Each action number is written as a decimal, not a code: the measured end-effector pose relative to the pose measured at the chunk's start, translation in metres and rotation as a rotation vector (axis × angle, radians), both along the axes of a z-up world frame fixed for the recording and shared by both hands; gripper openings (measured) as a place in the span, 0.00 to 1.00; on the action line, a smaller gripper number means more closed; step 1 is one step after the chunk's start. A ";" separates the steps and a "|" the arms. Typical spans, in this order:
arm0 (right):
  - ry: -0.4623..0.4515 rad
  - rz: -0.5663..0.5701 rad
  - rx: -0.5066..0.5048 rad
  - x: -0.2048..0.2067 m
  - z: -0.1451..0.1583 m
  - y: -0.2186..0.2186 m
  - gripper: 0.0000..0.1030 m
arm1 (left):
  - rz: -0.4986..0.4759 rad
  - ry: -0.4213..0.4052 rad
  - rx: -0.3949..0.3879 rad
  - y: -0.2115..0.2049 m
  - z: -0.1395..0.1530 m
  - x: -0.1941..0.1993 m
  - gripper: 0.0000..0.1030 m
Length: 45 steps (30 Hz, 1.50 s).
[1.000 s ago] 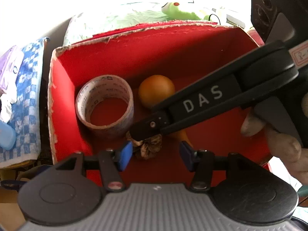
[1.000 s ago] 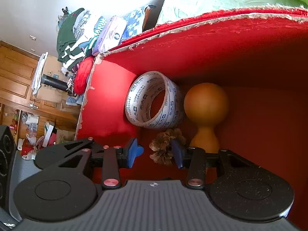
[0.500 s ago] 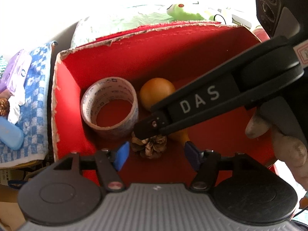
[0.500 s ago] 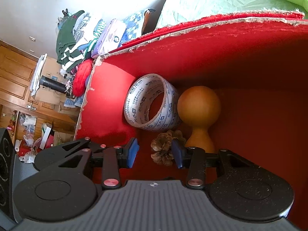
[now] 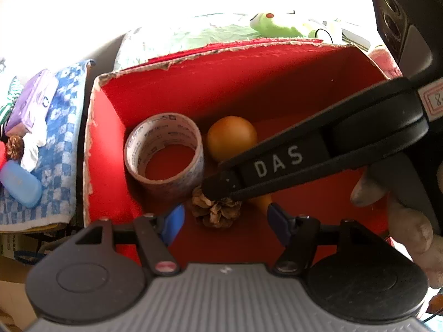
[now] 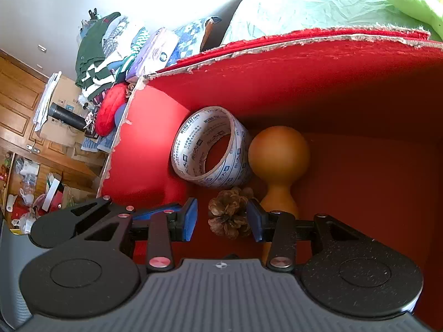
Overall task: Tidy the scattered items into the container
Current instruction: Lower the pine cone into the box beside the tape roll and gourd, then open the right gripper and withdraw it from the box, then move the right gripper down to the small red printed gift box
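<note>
Brown, scaly pinecone (image 6: 229, 213) lies in the red box (image 5: 249, 83) between the right gripper (image 6: 221, 218) fingers, both grippers' fingers spread.

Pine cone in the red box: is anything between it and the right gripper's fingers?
Nothing visible. The pine cone lies on the box floor directly between the open right gripper fingers, with the tape roll and wooden gourd behind it.

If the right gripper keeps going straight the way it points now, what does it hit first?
Most likely the pine cone, which sits between the open fingers of the right gripper. Just past it stand the tape roll and the wooden gourd-shaped piece, then the red box wall. Depth is uncertain.
</note>
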State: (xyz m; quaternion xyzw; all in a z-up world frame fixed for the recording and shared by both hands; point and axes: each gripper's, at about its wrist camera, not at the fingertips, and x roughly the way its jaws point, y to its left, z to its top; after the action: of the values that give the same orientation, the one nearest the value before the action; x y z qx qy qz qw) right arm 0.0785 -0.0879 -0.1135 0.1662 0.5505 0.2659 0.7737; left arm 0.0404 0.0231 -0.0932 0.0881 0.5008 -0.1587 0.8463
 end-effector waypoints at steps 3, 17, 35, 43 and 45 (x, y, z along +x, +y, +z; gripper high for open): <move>-0.001 -0.007 -0.002 0.000 0.000 0.000 0.42 | 0.012 -0.007 -0.007 0.000 -0.002 -0.001 0.68; -0.026 -0.055 0.002 -0.004 0.001 -0.003 0.42 | 0.067 0.008 -0.065 0.004 -0.016 -0.001 0.73; -0.135 -0.126 -0.014 -0.014 0.008 -0.008 0.42 | 0.073 -0.021 -0.082 0.001 -0.020 -0.003 0.76; -0.302 -0.203 -0.055 -0.045 0.027 -0.017 0.47 | 0.086 -0.027 -0.102 0.003 -0.022 -0.003 0.75; -0.359 -0.239 -0.076 -0.054 0.036 -0.018 0.52 | 0.099 -0.046 -0.083 0.001 -0.020 -0.005 0.73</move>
State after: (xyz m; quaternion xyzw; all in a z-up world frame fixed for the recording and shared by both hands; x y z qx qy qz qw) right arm 0.0240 -0.1055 -0.0777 0.1509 0.3900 0.1768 0.8910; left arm 0.0351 0.0238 -0.1135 0.0317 0.4781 -0.1353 0.8673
